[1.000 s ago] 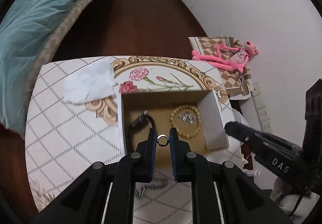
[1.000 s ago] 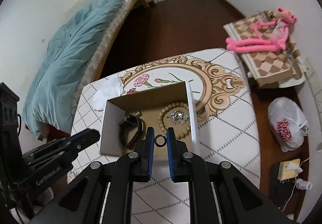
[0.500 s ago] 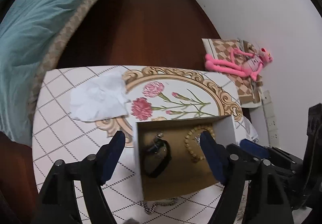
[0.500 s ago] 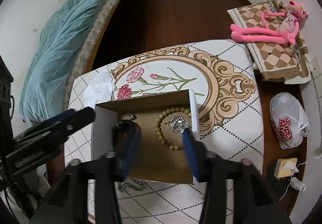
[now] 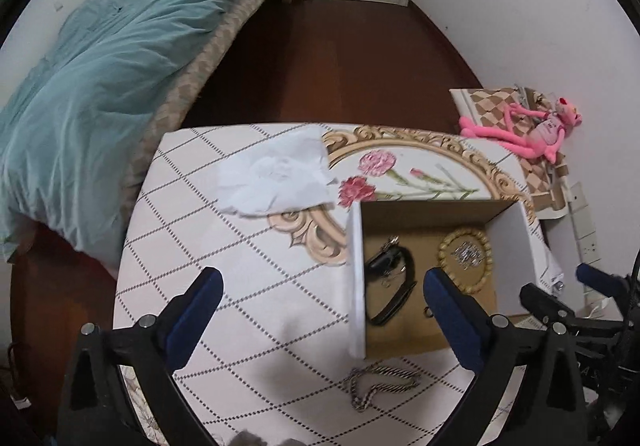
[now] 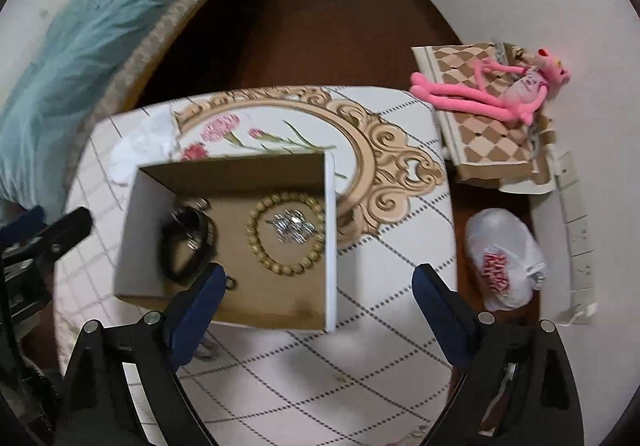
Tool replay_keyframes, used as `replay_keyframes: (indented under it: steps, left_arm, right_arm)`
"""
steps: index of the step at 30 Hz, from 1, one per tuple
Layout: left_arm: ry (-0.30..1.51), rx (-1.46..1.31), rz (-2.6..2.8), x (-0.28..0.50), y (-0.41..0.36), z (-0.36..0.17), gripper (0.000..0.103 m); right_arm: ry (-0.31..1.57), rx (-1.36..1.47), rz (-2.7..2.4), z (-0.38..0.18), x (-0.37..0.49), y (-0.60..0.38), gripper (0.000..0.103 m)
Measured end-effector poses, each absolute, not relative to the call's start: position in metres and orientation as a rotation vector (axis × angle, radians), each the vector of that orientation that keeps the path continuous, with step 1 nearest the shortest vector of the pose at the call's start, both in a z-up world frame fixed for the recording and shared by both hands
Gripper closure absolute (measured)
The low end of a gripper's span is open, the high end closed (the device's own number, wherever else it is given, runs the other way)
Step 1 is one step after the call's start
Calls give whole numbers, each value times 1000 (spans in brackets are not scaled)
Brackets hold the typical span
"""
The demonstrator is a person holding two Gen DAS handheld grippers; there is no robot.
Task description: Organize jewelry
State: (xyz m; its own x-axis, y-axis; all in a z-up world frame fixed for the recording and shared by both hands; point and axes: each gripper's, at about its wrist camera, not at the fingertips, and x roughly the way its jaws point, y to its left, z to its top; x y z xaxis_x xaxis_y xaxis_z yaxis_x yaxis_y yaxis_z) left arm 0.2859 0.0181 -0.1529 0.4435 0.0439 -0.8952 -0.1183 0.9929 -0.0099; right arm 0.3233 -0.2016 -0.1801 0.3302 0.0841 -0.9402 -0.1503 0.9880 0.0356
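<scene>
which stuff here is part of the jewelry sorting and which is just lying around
Part of the job:
cardboard box
bead bracelet
silver piece inside the bracelet
black strap
small ring
silver chain, on the table outside the box

Just lying about:
crumpled tissue
pink plush toy
plastic bag
teal duvet

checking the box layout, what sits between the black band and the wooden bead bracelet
Nothing: in the right wrist view bare cardboard floor separates the black band from the bead bracelet.
</scene>
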Motion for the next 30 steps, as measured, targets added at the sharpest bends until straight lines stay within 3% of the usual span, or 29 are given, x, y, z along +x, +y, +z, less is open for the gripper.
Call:
replay_keyframes:
  steps: [14,30]
  left_arm:
    - [1064,-64,116,248,2,-140,1]
    - [913,-68,103,193,-14,-73,1]
  right_arm:
    - [1173,-109,74,-170,293,-211,3]
    - [983,-81,39,-91,226,-230,3]
